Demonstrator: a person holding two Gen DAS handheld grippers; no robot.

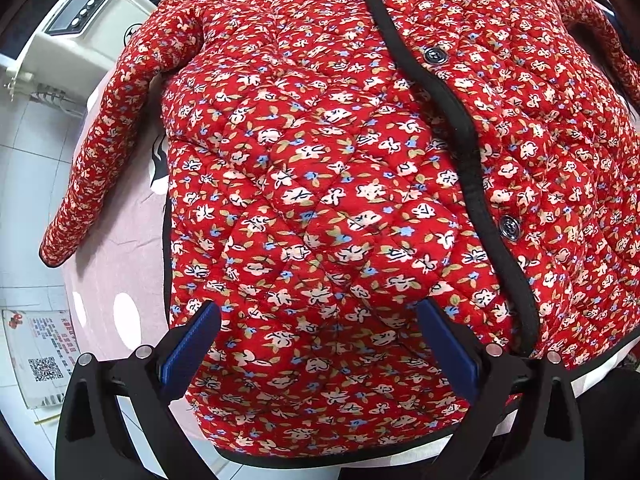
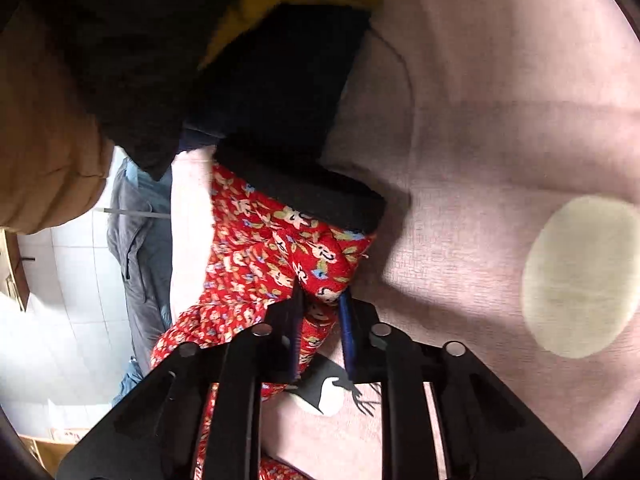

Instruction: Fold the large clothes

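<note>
Right gripper (image 2: 322, 300) pinches the quilted jacket's sleeve (image 2: 276, 256) just behind its black cuff (image 2: 320, 196); that shallow bite could slip.

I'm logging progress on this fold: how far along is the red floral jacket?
Done: the jacket lies buttoned and spread flat on the pink sheet. In hand: the right claw is shut on a sleeve near its black cuff; the left claw hovers open. Left: every fold.

jackets: 1 (image 1: 320, 184) | buttons showing: 3 (image 1: 509, 227) | grippers: 2 (image 1: 320, 344) | white appliances: 1 (image 1: 76, 36) | printed sheets: 1 (image 1: 40, 356)
</note>
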